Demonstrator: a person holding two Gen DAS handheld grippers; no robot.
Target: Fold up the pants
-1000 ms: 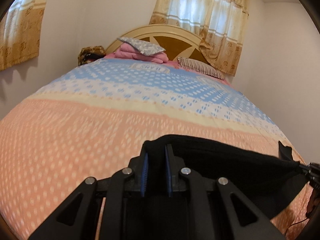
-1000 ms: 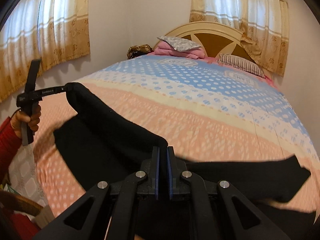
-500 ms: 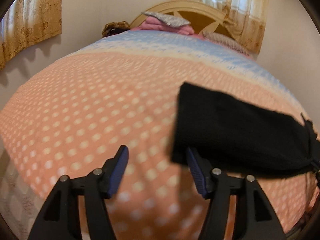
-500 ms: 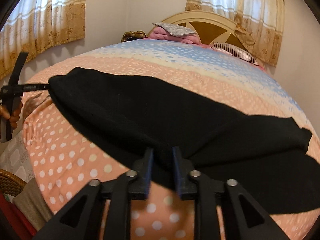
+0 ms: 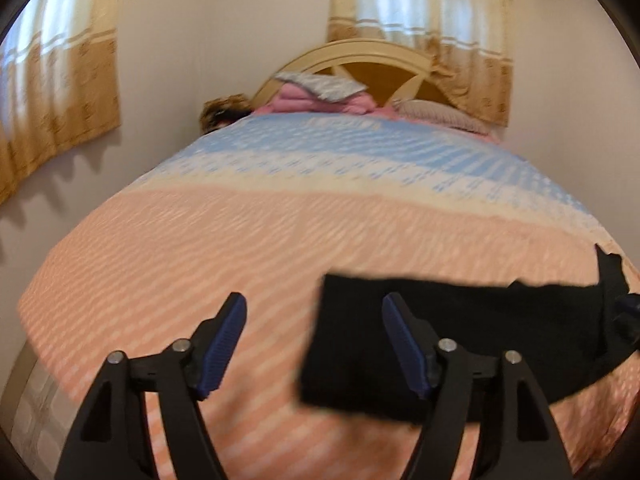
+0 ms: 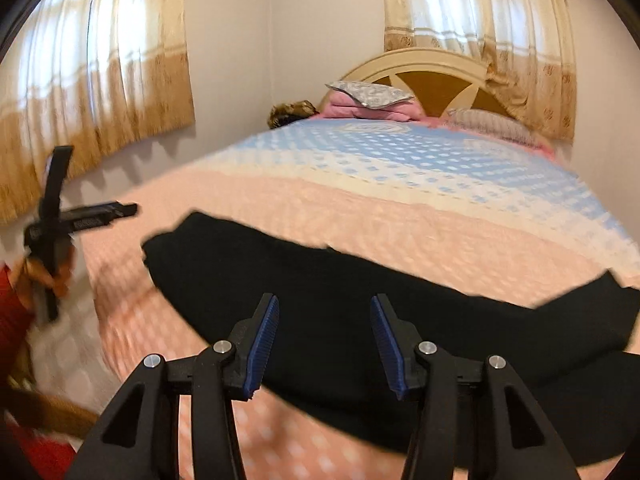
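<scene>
Now — pants (image 6: 360, 304) flat, long axis left-right | both claws (image 5: 312, 344) (image 6: 324, 344) wide, empty

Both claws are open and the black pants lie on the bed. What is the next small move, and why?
Probably lower the left claw onto the near left edge of the black pants and close it there. Both it and the right claw are open and hold nothing, and the pants lie long across the bedspread, so another fold seems needed.

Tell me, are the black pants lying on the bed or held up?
Lying on the bed. The black pants rest flat; both tools are open.
</scene>
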